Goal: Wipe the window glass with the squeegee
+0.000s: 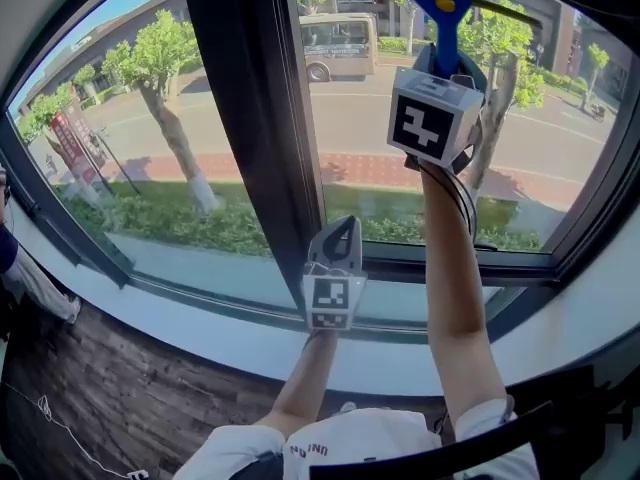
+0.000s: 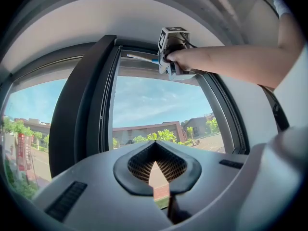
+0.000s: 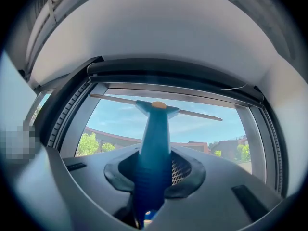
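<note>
two hand-held grippers [image 1: 342, 226] [image 1: 446, 56], one squeegee [image 1: 443, 10], two window panes [image 1: 130, 138] [image 1: 365, 118], one van [image 1: 338, 46]

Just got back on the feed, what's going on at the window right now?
A person is working at the window with a gripper in each hand. The right gripper is up high, jaws shut on the handle of the blue squeegee, whose blade lies across the top of the right pane. I can't tell whether the blade touches the glass. The left gripper hangs low by the sill, jaws together and empty.
</note>
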